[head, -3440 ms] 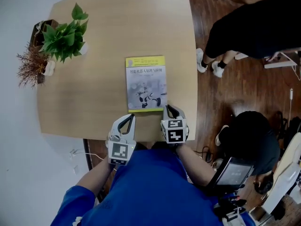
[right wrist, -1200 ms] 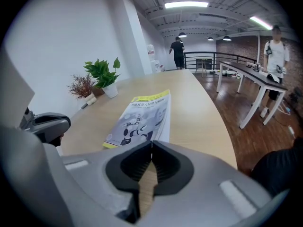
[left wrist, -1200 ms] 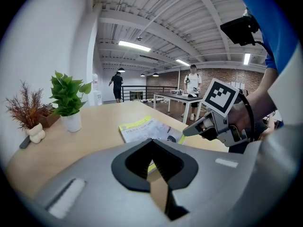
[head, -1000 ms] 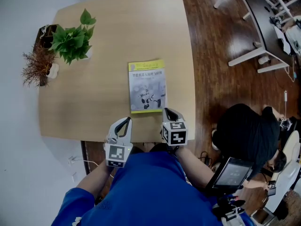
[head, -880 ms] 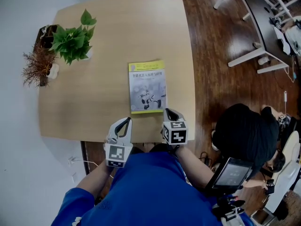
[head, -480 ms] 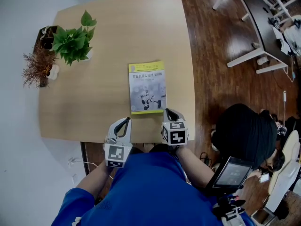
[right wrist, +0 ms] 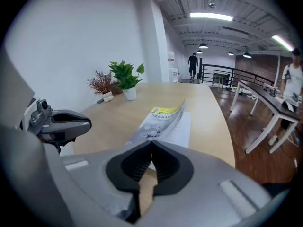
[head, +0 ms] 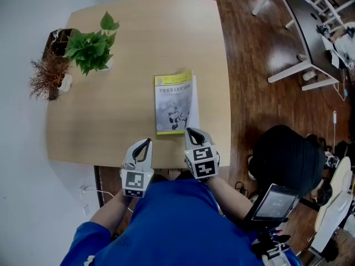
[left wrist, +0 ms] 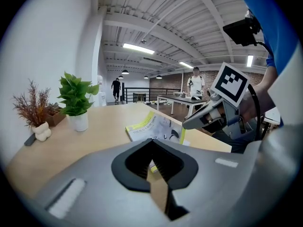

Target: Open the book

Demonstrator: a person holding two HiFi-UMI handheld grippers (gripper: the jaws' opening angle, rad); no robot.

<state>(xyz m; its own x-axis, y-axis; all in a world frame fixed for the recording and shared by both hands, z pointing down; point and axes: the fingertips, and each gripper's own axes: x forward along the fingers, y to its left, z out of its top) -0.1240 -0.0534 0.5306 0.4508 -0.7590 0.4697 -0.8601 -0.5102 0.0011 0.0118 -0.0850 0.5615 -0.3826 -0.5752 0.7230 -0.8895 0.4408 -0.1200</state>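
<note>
Book cover (head: 173,101) now lifted, near corner pinched by right gripper (head: 191,132)

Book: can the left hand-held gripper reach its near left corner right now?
Probably yes. Only bare table lies between the left hand-held gripper and the book; the right hand-held gripper grips the other corner.

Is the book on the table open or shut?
Partly open: the book has its cover lifted along the right edge, a white page showing beneath.

Open-plan loft office: desks (head: 312,29); strip lights (right wrist: 211,16); dark wood floor (head: 249,49).
</note>
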